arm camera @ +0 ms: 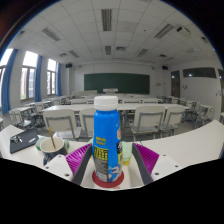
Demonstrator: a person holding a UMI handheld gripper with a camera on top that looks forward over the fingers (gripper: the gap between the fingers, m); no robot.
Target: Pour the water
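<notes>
The gripper (108, 168) is clamped on the upright bottle (107, 135), whose long axis points straight up; the cup (50, 146) stands on the desk (185, 145), to the left.

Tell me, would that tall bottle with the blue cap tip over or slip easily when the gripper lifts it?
The bottle is tall and narrow, so it probably tips easily if nudged near the cap. Its glossy label looks smooth, so it may slip unless the gripper squeezes firmly. It stands between the pink pads; whether they press it is unclear. It looks like plastic, so likely not fragile.
</notes>
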